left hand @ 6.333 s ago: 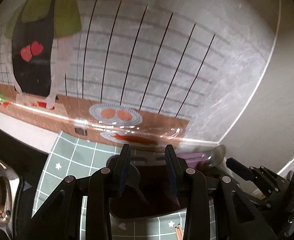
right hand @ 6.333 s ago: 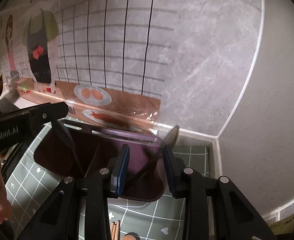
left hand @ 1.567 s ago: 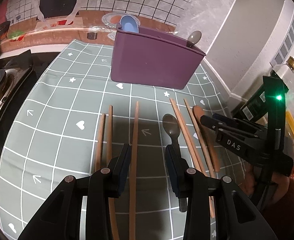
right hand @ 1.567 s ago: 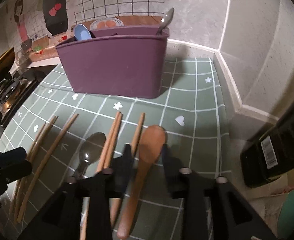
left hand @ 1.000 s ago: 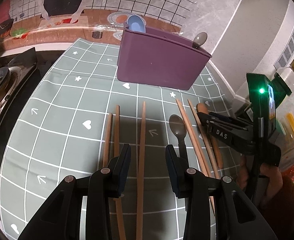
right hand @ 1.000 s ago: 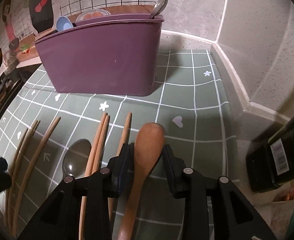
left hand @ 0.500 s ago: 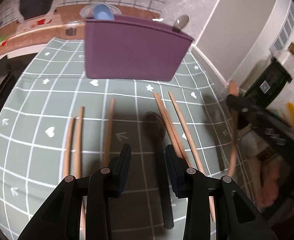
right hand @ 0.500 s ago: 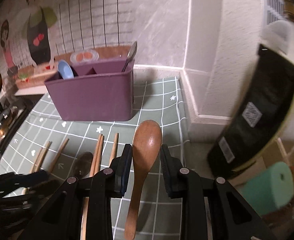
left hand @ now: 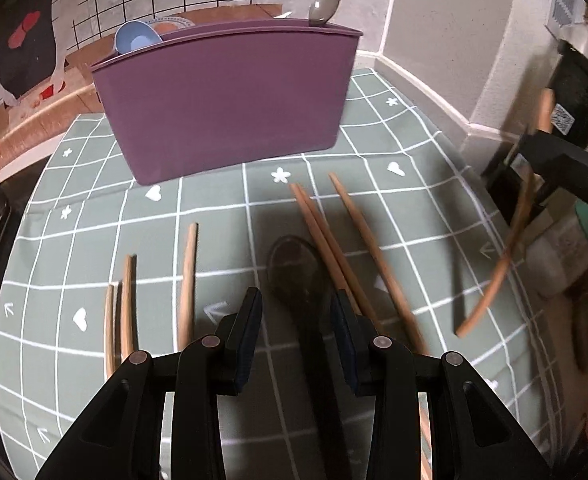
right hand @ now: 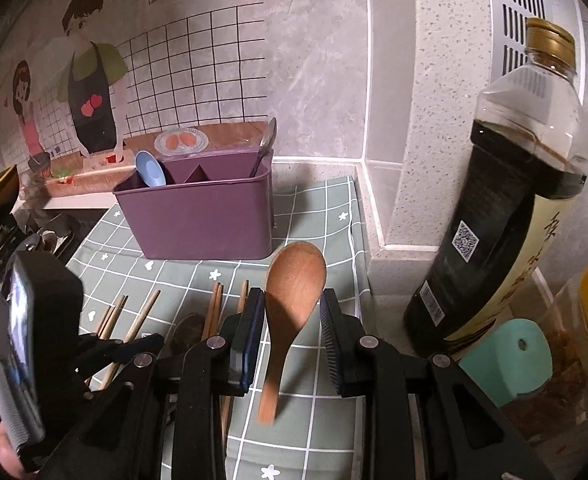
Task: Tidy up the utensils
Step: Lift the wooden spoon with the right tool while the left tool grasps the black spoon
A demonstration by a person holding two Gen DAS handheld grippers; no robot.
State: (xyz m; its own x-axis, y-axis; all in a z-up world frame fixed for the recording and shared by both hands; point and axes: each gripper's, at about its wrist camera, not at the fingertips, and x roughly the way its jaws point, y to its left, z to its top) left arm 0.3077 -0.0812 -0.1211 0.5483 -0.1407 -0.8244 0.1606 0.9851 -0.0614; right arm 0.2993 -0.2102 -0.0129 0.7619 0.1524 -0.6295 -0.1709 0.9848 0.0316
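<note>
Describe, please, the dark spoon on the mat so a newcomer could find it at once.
Start at the purple caddy on the green checked mat. In front of it lie wooden chopsticks; the dark spoon lies among them, the only dark, round-bowled piece there.

Dim warm light, heavy fisheye bending, dark corners, motion blur.

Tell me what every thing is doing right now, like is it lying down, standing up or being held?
Wooden spoon: lifted off the mat, held in the right tool.
Left tool: open, empty, over the dark spoon.
Dark spoon: lying flat on the mat.
Chopsticks: lying flat on the mat.
Purple holder: standing upright.
Blue spoon: standing in the holder.
Grey spoon: standing in the holder.
Sauce bottle: upright, capped.
</note>
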